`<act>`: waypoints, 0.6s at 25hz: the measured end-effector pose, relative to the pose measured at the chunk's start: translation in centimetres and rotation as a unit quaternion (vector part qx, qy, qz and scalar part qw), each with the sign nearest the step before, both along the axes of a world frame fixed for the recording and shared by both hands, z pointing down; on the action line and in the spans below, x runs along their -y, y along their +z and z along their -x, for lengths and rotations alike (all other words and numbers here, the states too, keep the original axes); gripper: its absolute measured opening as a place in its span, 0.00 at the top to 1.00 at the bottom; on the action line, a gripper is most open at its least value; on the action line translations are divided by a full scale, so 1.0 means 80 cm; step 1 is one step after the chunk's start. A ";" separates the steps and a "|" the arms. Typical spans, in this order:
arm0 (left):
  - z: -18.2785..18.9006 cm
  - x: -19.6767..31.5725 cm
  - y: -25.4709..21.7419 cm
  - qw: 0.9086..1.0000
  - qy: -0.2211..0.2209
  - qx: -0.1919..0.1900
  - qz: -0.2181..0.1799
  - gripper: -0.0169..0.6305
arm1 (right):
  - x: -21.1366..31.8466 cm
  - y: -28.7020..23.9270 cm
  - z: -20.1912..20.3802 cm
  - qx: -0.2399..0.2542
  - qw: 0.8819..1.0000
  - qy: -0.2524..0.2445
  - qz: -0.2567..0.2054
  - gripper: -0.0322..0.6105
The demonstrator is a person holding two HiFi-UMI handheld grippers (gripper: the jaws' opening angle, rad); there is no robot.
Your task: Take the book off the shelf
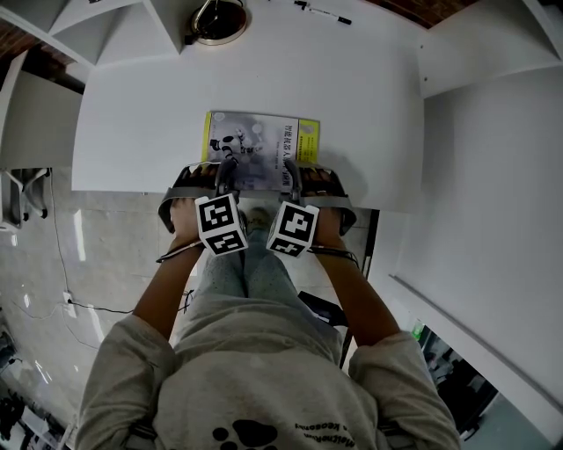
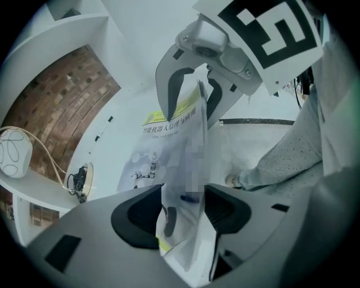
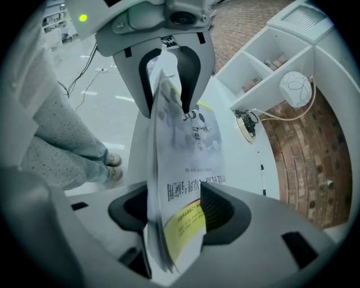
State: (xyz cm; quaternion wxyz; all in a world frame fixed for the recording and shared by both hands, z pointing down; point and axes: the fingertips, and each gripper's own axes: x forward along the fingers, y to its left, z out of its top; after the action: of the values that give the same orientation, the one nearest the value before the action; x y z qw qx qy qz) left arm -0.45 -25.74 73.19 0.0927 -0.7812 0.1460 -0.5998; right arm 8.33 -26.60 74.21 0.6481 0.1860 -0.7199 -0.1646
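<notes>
The book (image 1: 259, 145), with a grey illustrated cover and a yellow band, lies flat on the white table (image 1: 132, 132), its near edge at the table's front edge. My left gripper (image 1: 227, 174) and right gripper (image 1: 293, 176) sit side by side on that near edge. In the left gripper view the book's edge (image 2: 174, 140) stands between my left gripper's (image 2: 183, 208) pads, which are spread and not pressing. In the right gripper view the book (image 3: 185, 146) runs between my right gripper's (image 3: 174, 211) pads, with a dark gap beside it. Both stand open.
A round dish-like object with a cable (image 1: 218, 19) and a black marker (image 1: 324, 12) lie at the table's far side. White shelf units (image 1: 493, 44) flank the table against a brick wall. A white ball-shaped lamp (image 3: 295, 90) sits in one shelf. The person's legs are under the front edge.
</notes>
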 end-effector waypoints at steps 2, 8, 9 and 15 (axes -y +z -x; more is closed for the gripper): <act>0.000 -0.005 -0.002 1.000 0.002 0.001 0.007 0.63 | -0.006 0.000 -0.001 0.003 1.000 0.002 0.012 0.57; 0.001 -0.016 -0.002 1.000 0.003 0.001 0.014 0.62 | -0.024 0.004 -0.006 0.005 1.000 0.008 0.027 0.55; 0.002 -0.017 -0.002 1.000 0.003 0.000 0.015 0.62 | -0.027 0.004 -0.006 0.005 1.000 0.009 0.027 0.55; -0.003 -0.027 -0.004 1.000 0.005 -0.013 0.021 0.62 | -0.038 0.004 -0.007 0.009 1.000 0.013 0.025 0.55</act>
State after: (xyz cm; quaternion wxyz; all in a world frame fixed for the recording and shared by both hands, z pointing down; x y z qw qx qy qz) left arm -0.19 -23.61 72.91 0.0775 -0.7917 0.1302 -0.5918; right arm 8.86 -23.60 74.52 0.6480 0.1805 -0.7273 -0.1361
